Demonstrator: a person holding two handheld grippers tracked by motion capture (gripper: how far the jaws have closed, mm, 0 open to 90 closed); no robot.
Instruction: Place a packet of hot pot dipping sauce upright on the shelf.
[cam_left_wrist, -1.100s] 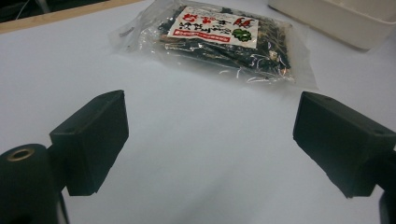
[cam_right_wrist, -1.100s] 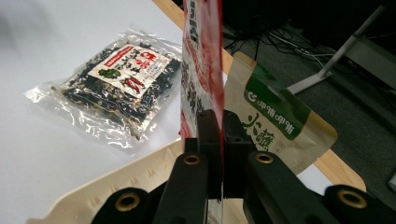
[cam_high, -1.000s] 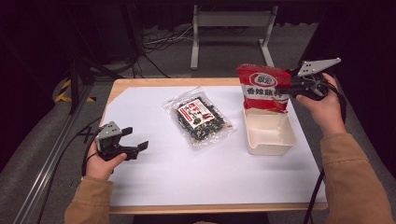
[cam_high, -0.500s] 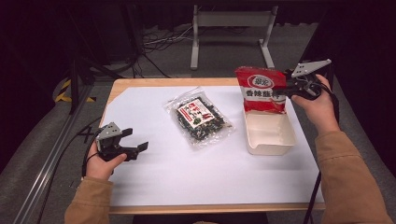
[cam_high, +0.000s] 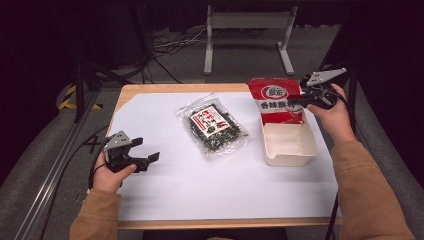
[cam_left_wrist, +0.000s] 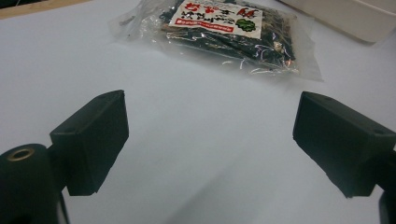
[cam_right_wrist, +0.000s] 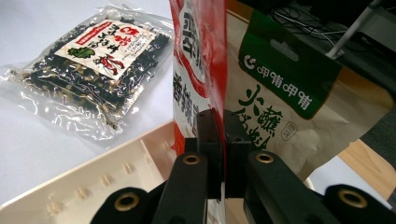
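Note:
A red snack bag (cam_high: 274, 100) hangs upright over the far end of a cream tray (cam_high: 306, 152) at the right of the table. My right gripper (cam_high: 302, 100) is shut on the bag's right edge. In the right gripper view the jaws pinch the bag's side seam (cam_right_wrist: 217, 135), red front to the left and gold-green back (cam_right_wrist: 285, 93) to the right, with the tray wall (cam_right_wrist: 93, 186) below. My left gripper (cam_high: 148, 150) rests at the table's left, open with nothing between its fingers (cam_left_wrist: 93, 140). A clear bag of dark dried food (cam_high: 212, 127) lies flat mid-table.
A white sheet (cam_high: 200, 190) covers the wooden table, whose edge shows at the back (cam_high: 175, 88). A metal stand (cam_high: 247, 22) and cables lie on the floor behind. In the left gripper view the clear bag (cam_left_wrist: 224, 32) lies ahead and the tray (cam_left_wrist: 345, 16) at top right.
My right hand has come down and slightly nearer with the red bag, bringing its bottom edge to the tray's far end. The left hand has stayed put.

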